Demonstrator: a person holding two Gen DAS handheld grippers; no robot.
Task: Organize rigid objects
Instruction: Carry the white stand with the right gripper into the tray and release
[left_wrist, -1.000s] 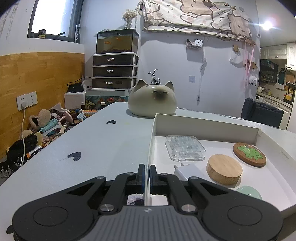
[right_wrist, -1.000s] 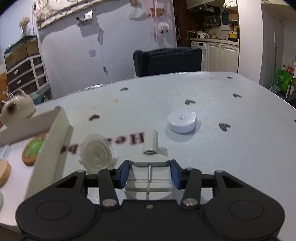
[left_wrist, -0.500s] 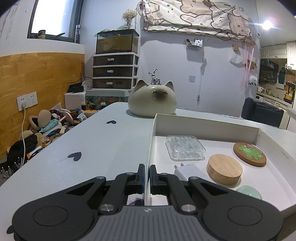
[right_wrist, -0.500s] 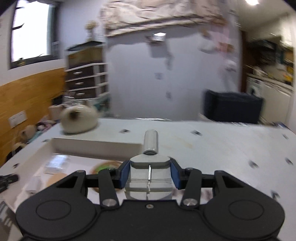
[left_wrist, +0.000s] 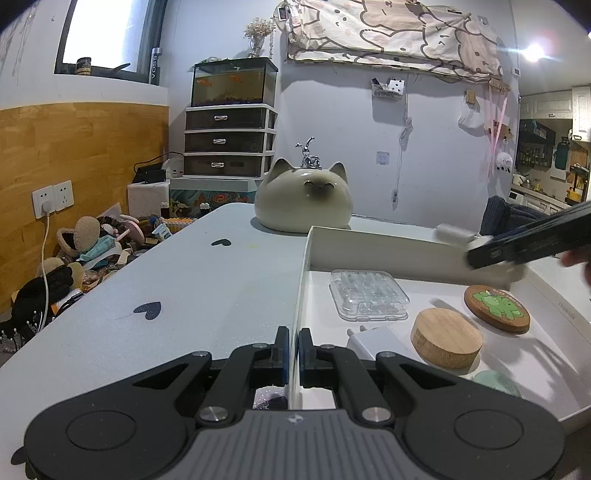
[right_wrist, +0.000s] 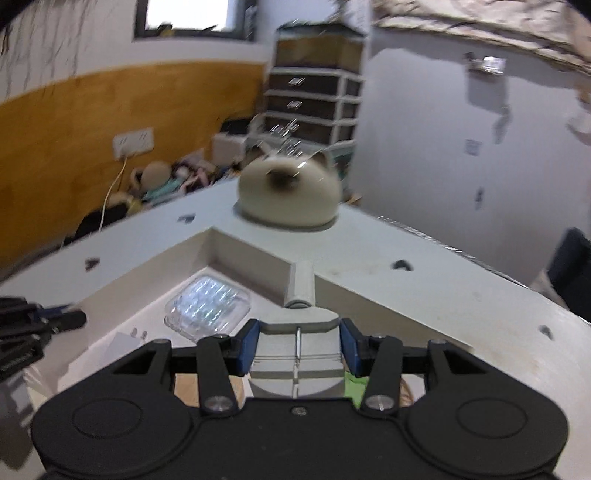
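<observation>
A: Where is the left gripper (left_wrist: 293, 349)?

B: Low at the near left corner of the white tray (left_wrist: 561, 306). Its two fingers are pinched narrow on the tray's left wall, one outside, one inside.

A: And the right one?

B: The right gripper (right_wrist: 297, 347) hangs above the tray, toward its far right side, and its blue pads clamp a pale grey tool (right_wrist: 297, 354) with a flat body and a round handle sticking forward. In the left wrist view the same gripper comes in from the right edge, with the handle's tip poking out over the far wall (that part is blurred).

A: What lies in the tray?

B: A clear plastic case (left_wrist: 369, 293) near the far left corner. A white plug adapter (left_wrist: 369, 341) just beside the left gripper's inner finger. A round wooden puck (left_wrist: 446, 342) to the right of the adapter, and a cork coaster with a green figure (left_wrist: 496, 304) behind the puck, toward the right wall. A pale green round piece (left_wrist: 496, 382) sits at the near edge, partly hidden by the gripper body.

A: Anything on the table (left_wrist: 177, 295) outside the tray?

B: A cream cat-shaped ceramic pot (left_wrist: 303, 201) stands just beyond the tray's far left corner. Small dark heart marks (left_wrist: 147, 309) dot the tabletop.
</observation>
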